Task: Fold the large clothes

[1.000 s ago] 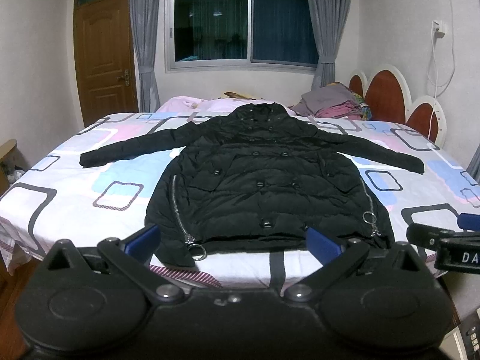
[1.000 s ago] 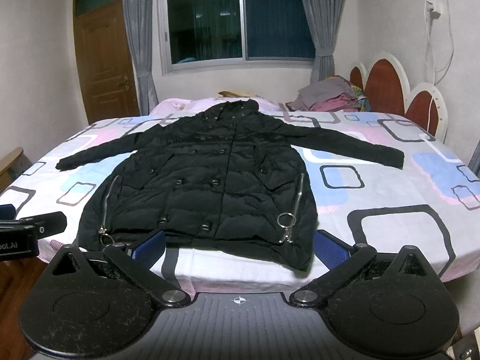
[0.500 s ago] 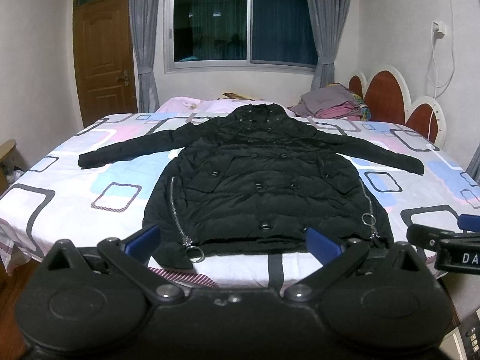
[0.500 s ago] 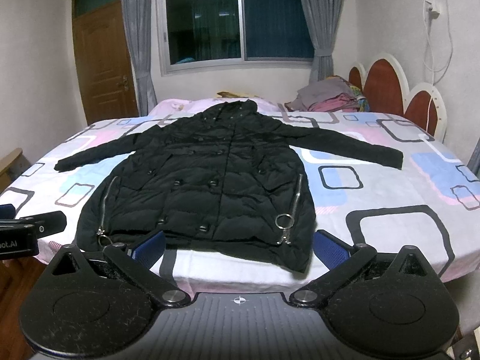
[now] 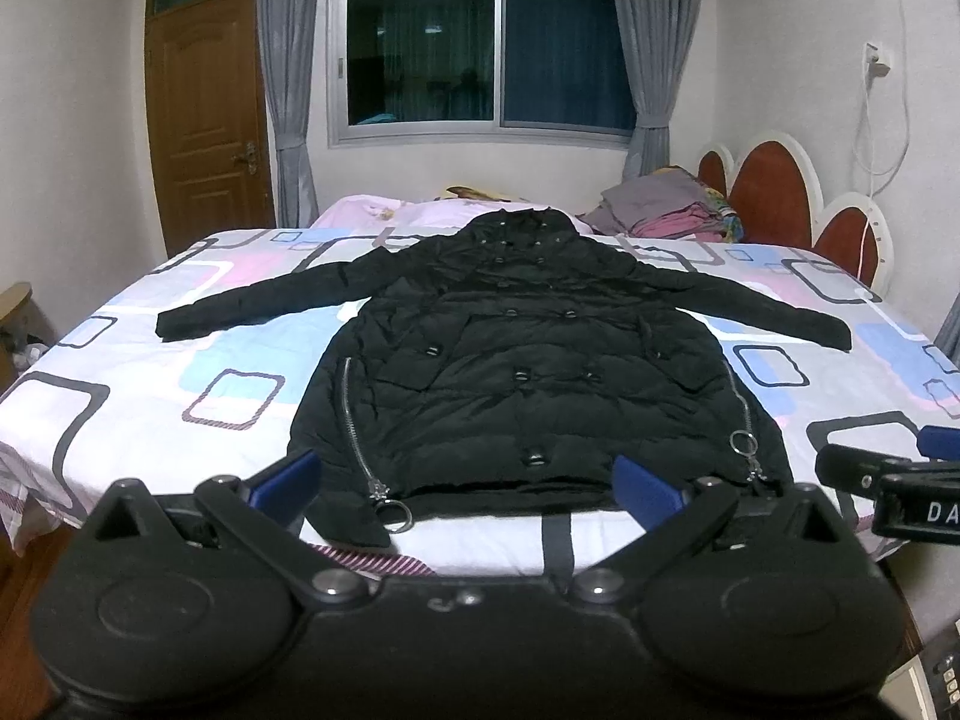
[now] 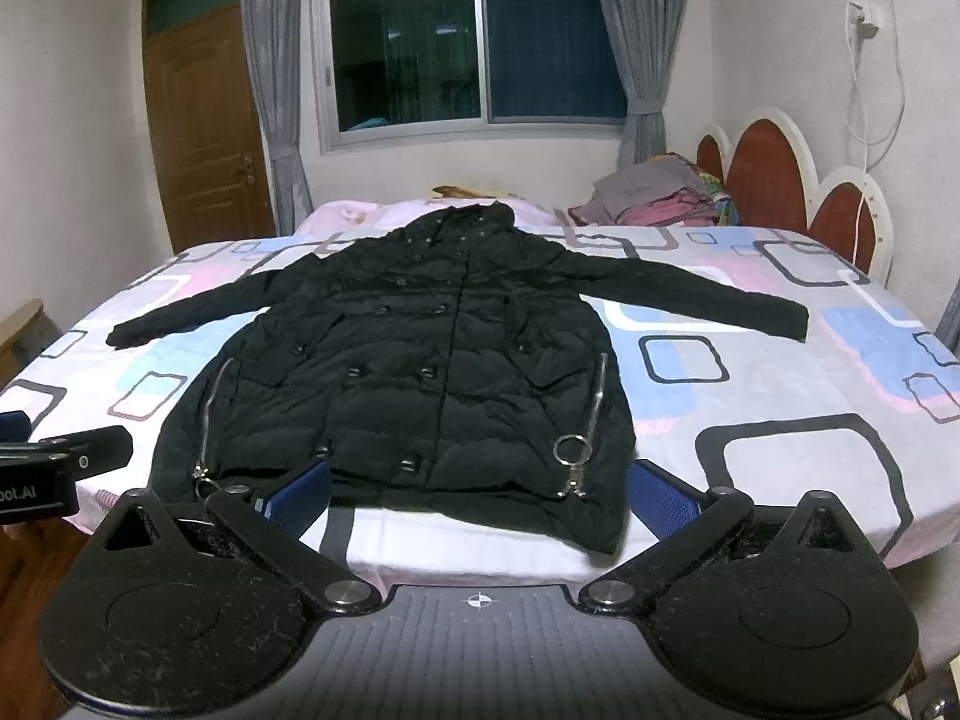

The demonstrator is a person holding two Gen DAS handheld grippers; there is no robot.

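Note:
A long black puffer coat (image 5: pixel 528 360) (image 6: pixel 408 372) lies flat, face up on the bed, both sleeves spread out, hood toward the far side, hem toward me. Silver side zips with ring pulls (image 5: pixel 396 513) (image 6: pixel 573 450) run down each side of the hem. My left gripper (image 5: pixel 468 483) hovers open just short of the hem, with nothing between its blue pads. My right gripper (image 6: pixel 480 489) is also open and empty, in front of the hem's right half. Each gripper shows at the edge of the other's view: the right gripper (image 5: pixel 888 480), the left gripper (image 6: pixel 54 462).
The bed (image 5: pixel 138 396) has a sheet printed with pink, blue and grey squares. A pile of folded clothes (image 5: pixel 666 213) sits at the far right by the red and white headboard (image 5: pixel 780 192). A wooden door (image 5: pixel 210 120) and curtained window stand behind.
Both grippers have drifted slightly, the coat sitting a little higher and to the left in the views. Nothing was taken hold of.

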